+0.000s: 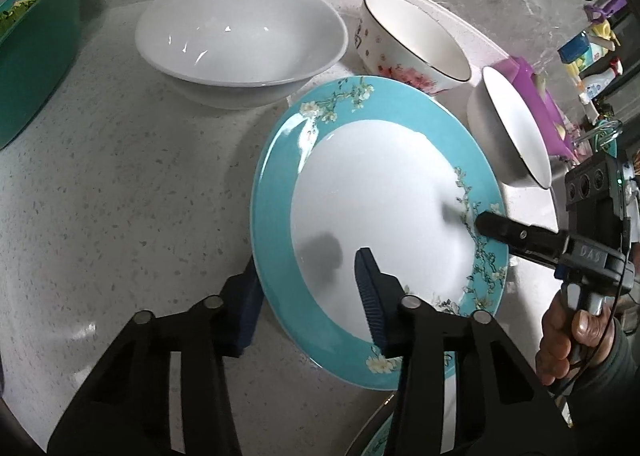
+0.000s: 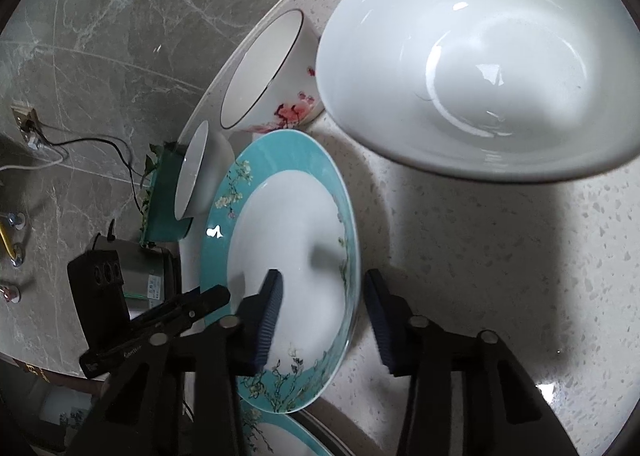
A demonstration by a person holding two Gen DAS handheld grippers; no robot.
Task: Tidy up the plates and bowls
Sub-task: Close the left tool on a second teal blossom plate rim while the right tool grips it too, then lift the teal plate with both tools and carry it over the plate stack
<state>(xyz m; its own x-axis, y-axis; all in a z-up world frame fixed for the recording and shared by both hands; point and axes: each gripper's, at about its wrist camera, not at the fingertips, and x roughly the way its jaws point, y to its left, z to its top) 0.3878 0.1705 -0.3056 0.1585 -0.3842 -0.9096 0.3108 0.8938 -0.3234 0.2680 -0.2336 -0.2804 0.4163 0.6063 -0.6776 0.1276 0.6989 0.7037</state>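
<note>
- Plate (image 1: 376, 192): turquoise rim with blossom sprigs, white centre; it sits tilted near the desk's (image 1: 120, 184) edge, its near-left rim raised off the speckled surface.
- Left gripper (image 1: 308, 288): its two blue-padded fingers (image 1: 370, 296) straddle the plate's near rim, one over the white centre and one beyond the turquoise edge. The pads stand visibly apart from the rim, so the plate is between them but not pinched.
- Right gripper (image 2: 324, 316): its fingers (image 2: 268, 316) straddle the opposite rim in the same way, one above the centre, one outside the edge. A gap shows on both sides; no clamp is visible.
- The person's right hand (image 1: 568, 332) wraps the right gripper's handle at the edge of the left wrist view.
- Large white bowl (image 1: 240, 36): upright on the desk, just beyond the plate.
- Flowered bowl (image 1: 412, 44): pink blossoms, dark rim line, beside the large bowl.
- Small white bowl (image 1: 512, 128): dark-rimmed, just beside the plate's far edge.
- Second turquoise plate (image 2: 288, 436): only a part shows, below the first one.
- Green container (image 1: 36, 56): holds leafy greens at the desk's left side.
</note>
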